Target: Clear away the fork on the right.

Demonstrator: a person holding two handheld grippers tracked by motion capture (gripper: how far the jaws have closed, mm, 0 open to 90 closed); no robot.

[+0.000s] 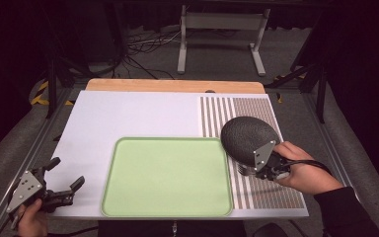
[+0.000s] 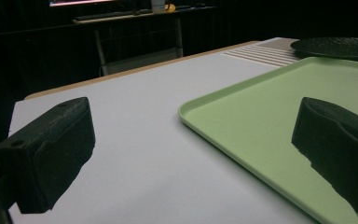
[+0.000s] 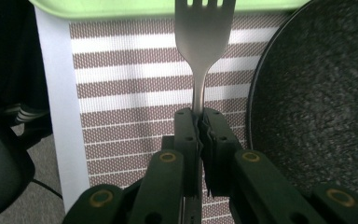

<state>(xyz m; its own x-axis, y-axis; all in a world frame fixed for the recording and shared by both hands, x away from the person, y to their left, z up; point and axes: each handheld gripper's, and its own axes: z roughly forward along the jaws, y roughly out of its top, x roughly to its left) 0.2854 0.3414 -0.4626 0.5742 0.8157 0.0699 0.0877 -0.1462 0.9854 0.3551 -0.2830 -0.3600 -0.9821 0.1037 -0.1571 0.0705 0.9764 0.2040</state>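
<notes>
Two hand-held grippers at work: the right one carries a fork, the left one is idle.

High view, right hand-held gripper [image 1: 256,163]: clamped, over the striped mat [image 1: 256,111], its grey plate lying against the near edge of a dark speckled plate [image 1: 249,136]; the fork itself is hidden here beneath gripper and hand.
High view, left hand-held gripper [image 1: 66,182]: jaws spread wide, nothing between them, at the near left corner of the white surface [image 1: 128,113], with the green tray [image 1: 168,177] just off to its right.

Left gripper view, jaws: well apart and empty; ahead and to the right runs the tray's rim [image 2: 242,86], beyond it the dark plate [image 2: 335,46].

Right gripper view, fork [image 3: 204,42]: pinched by its handle between the closed jaws, tines pointing straight ahead toward the tray edge [image 3: 121,7]; the dark plate [image 3: 317,102] sits close on the gripper's right, the mat [image 3: 130,79] below.
Fork, looks: plain matte silver metal, narrow neck widening to a flat head.
Fork, handling (judgement): light, rigid, not fragile, but smooth, so it may swivel or slip in the pads; a grip low on the handle, as here, gives reach, while a hold nearer the neck would steady the tines.
</notes>
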